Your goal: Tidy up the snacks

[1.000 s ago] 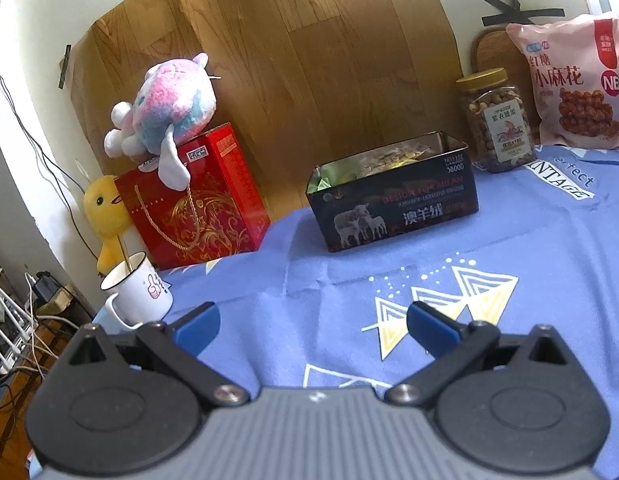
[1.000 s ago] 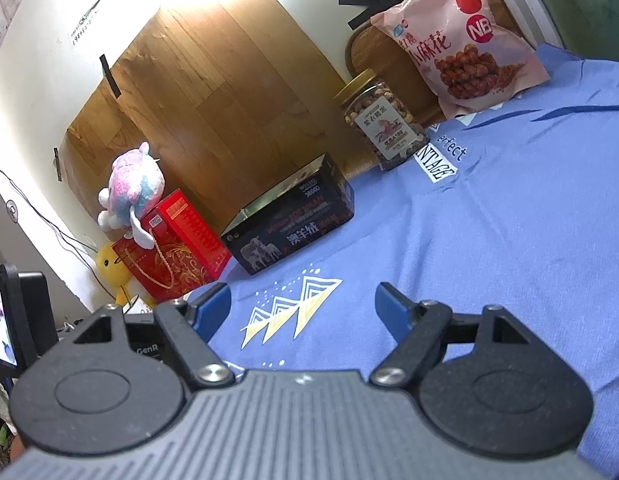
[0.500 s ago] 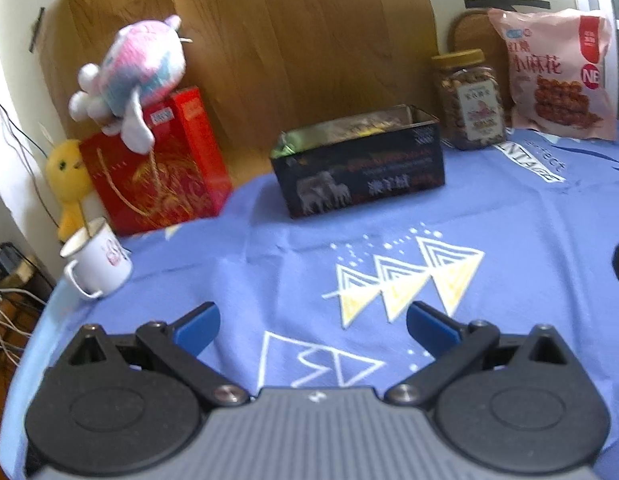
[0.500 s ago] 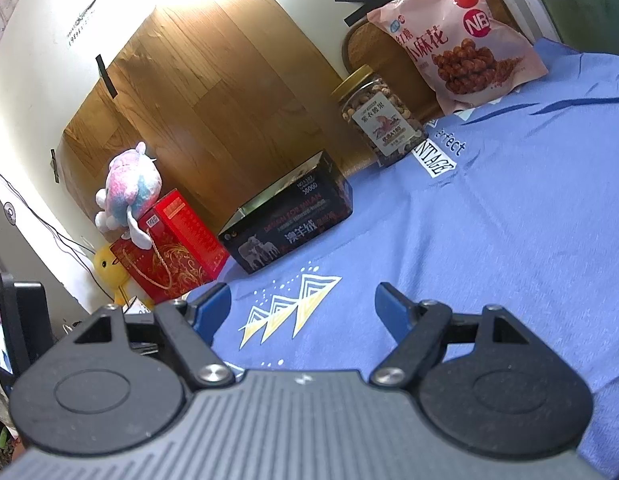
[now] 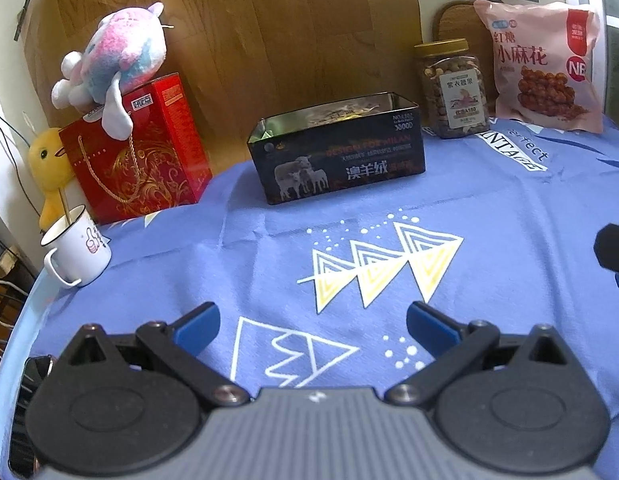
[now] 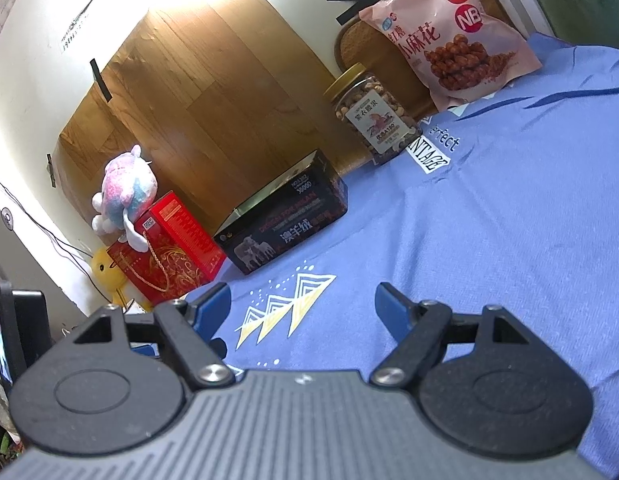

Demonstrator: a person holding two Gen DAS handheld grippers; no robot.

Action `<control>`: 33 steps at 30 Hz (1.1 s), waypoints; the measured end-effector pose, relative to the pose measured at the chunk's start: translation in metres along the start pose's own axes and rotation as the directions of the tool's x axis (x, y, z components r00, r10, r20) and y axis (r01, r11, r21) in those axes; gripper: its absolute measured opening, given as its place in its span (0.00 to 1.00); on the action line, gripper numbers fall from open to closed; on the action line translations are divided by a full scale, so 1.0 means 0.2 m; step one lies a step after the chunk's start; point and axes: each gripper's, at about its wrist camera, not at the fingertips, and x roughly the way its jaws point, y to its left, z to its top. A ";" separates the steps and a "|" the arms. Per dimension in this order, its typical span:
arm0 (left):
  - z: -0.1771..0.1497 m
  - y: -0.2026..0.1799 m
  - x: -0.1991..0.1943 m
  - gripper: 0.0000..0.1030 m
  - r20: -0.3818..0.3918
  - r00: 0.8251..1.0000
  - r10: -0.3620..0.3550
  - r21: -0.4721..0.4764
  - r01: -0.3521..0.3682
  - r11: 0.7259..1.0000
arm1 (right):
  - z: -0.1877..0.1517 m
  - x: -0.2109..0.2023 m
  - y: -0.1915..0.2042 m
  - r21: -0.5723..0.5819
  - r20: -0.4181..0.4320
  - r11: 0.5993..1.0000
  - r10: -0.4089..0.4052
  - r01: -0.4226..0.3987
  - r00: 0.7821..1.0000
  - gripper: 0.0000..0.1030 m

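Observation:
An open black tin [image 5: 341, 156] [image 6: 285, 228] with sheep printed on its side stands at the back of the blue cloth, wrapped snacks showing inside. To its right stand a clear nut jar [image 5: 453, 88] [image 6: 373, 116] with a gold lid and a pink snack bag [image 5: 541, 68] [image 6: 453, 32] leaning on the wall. My left gripper [image 5: 311, 326] is open over the cloth well in front of the tin, nothing between its blue pads. My right gripper [image 6: 303, 306] is open too and holds nothing. Its dark tip [image 5: 613, 248] shows at the right edge of the left wrist view.
A red gift box [image 5: 141, 156] [image 6: 169, 248] carries a pink plush toy [image 5: 113, 56] at the back left, with a yellow duck toy [image 5: 49, 168] beside it. A white mug [image 5: 75, 246] stands near the table's left edge. A wood-grain board [image 5: 269, 32] backs the table.
The left wrist view has tilted downward and swung a little: more cloth shows, the tin and red box sit further right. The right gripper's tip has entered its right edge. The right view is unchanged.

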 end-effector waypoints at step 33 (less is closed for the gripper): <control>-0.01 0.00 0.02 1.00 -0.034 0.999 -0.029 -0.001 0.029 1.000 | 0.00 0.01 0.00 -0.003 -0.004 1.000 0.005 -0.005 1.000 0.79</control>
